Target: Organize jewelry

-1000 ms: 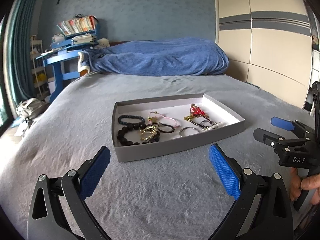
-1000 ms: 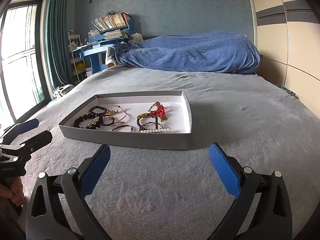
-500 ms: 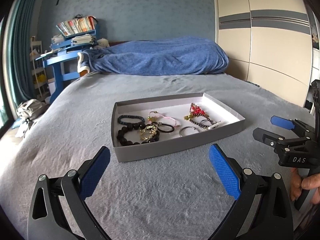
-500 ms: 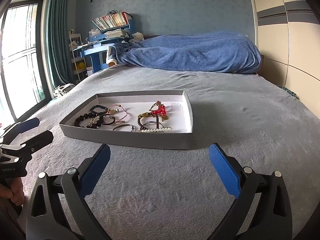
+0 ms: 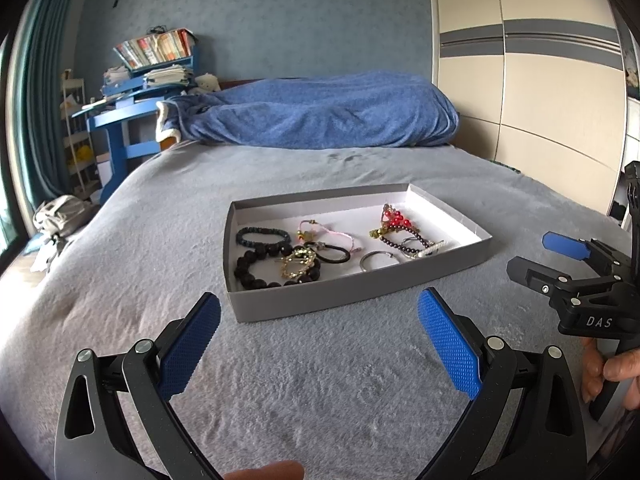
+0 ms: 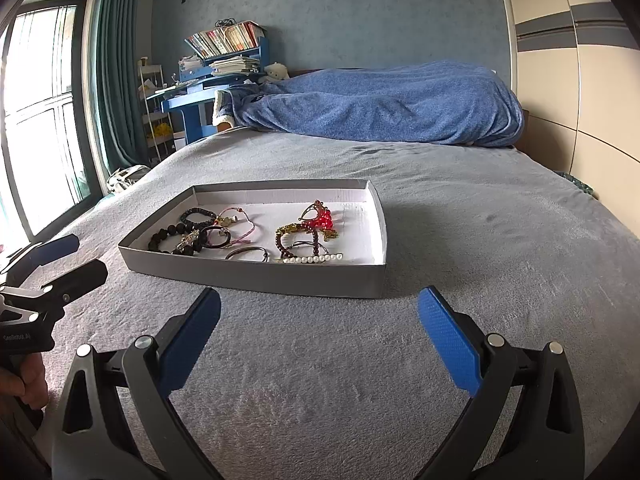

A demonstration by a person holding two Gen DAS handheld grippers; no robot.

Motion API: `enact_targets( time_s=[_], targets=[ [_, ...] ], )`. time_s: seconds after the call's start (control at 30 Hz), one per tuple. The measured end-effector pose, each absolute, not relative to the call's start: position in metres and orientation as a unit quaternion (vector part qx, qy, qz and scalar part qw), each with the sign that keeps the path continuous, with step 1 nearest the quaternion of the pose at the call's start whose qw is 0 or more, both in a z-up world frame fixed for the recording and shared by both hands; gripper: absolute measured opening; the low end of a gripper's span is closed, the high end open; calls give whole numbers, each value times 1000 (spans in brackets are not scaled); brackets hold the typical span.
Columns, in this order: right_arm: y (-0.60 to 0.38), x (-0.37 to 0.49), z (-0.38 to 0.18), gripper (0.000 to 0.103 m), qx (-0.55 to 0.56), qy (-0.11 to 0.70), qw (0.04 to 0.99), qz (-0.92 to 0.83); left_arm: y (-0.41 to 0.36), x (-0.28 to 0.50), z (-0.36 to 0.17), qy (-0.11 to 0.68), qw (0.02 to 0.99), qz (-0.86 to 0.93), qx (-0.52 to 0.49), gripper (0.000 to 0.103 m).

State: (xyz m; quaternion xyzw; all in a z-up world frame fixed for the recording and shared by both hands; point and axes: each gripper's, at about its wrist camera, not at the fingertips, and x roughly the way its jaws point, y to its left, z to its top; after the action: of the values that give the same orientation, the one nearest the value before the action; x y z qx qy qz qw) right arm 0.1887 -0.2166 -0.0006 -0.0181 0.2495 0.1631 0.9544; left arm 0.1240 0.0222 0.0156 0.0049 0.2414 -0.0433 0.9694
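Note:
A shallow grey tray [image 5: 352, 298] [image 6: 256, 276] with a white floor lies on the grey bedspread. Inside lie several bracelets: a black bead bracelet [image 5: 250, 268] [image 6: 162, 238], a dark blue one [image 5: 262, 235], a pink cord one [image 5: 320, 230] [image 6: 244, 228], a red bead cluster [image 5: 396, 220] [image 6: 322, 220], a silver ring [image 5: 374, 260] and a pearl strand [image 6: 312, 259]. My left gripper [image 5: 320, 344] hangs open just short of the tray's near wall, holding nothing. My right gripper [image 6: 320, 340] is likewise open and empty, near the tray's right front; it also shows at the right in the left wrist view, as the right gripper [image 5: 556, 260].
A rumpled blue blanket [image 5: 320, 120] [image 6: 380, 104] lies across the head of the bed. A blue desk with books [image 5: 132, 92] [image 6: 216, 76] stands at the back left. Wardrobe doors [image 5: 540, 80] line the right; a window [image 6: 36, 120] is at the left. A hand [image 5: 608, 372] grips the right handle.
Both grippers have edged slightly toward the tray; the jewelry has not moved and both stay open.

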Motion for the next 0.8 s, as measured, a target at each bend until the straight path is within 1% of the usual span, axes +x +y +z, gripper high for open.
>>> enact_targets(
  time_s=[0.8],
  targets=[
    [-215,189,-1,98,-20,251,954,163,24,127,12,244,969,-41,4,98]
  ],
)
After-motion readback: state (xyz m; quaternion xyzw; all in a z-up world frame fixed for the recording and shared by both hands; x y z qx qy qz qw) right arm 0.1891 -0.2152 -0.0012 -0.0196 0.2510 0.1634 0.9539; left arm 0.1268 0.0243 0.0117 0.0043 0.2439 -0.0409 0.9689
